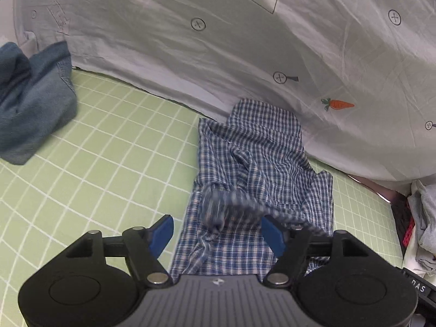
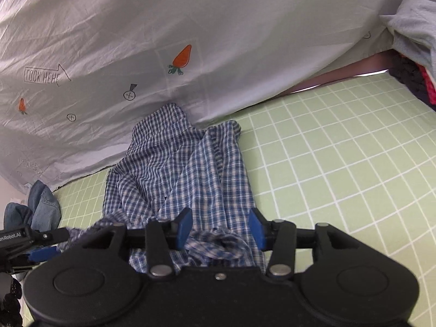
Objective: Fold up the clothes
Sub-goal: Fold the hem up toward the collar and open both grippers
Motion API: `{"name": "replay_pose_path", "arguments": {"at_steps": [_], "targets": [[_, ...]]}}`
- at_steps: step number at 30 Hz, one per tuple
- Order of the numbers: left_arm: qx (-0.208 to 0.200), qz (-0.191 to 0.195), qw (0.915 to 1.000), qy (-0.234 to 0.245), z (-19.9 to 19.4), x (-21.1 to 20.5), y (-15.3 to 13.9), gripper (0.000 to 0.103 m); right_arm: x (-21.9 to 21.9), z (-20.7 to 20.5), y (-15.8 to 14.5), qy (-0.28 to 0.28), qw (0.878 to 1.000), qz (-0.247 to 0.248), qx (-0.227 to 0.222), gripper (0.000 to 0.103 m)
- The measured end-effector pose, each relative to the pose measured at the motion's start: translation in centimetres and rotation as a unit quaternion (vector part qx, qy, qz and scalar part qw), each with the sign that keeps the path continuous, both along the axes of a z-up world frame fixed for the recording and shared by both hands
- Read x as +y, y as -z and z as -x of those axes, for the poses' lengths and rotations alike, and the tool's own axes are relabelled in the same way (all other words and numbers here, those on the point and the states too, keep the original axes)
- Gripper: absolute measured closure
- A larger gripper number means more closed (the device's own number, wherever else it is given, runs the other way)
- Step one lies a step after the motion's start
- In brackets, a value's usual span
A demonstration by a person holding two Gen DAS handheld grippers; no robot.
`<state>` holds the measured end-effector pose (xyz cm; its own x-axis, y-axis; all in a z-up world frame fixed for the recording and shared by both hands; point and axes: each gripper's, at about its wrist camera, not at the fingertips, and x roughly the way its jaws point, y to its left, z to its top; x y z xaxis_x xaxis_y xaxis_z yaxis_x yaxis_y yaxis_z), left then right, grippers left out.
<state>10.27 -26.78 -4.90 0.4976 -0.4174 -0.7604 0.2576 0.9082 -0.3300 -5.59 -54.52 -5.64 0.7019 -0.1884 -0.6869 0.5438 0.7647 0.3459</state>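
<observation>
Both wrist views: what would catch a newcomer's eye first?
A crumpled blue-and-white checked shirt lies on the green grid-patterned sheet, directly beneath both open, blue-padded grippers. Behind it hangs a white sheet printed with orange carrots; a blue denim garment sits far left.

One blue-checked shirt (image 1: 253, 169) lies on one green grid-patterned sheet (image 1: 114, 136). One crumpled pair of jeans (image 1: 32, 100) sits apart. One white printed sheet (image 1: 218, 41) shows three carrots in the right wrist view.
</observation>
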Motion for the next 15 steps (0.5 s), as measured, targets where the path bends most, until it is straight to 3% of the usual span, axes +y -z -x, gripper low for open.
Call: {"name": "replay_pose_path", "arguments": {"at_steps": [5, 10, 15], "targets": [[0.029, -0.025, 0.9992, -0.01, 2.4, 2.2, 0.9, 0.025, 2.0, 2.7, 0.4, 0.01, 1.0, -0.007, 0.021, 0.035], [0.067, -0.057, 0.9961, 0.008, 5.1, 2.7, 3.1, 0.024, 4.7, 3.6, 1.4, -0.02, 0.998, 0.0, 0.052, 0.029], [0.083, -0.071, 0.9939, 0.02, 4.9, 2.3, 4.3, 0.023, 6.1, 2.5, 2.0, -0.048, 0.996, 0.023, 0.073, 0.023]]}}
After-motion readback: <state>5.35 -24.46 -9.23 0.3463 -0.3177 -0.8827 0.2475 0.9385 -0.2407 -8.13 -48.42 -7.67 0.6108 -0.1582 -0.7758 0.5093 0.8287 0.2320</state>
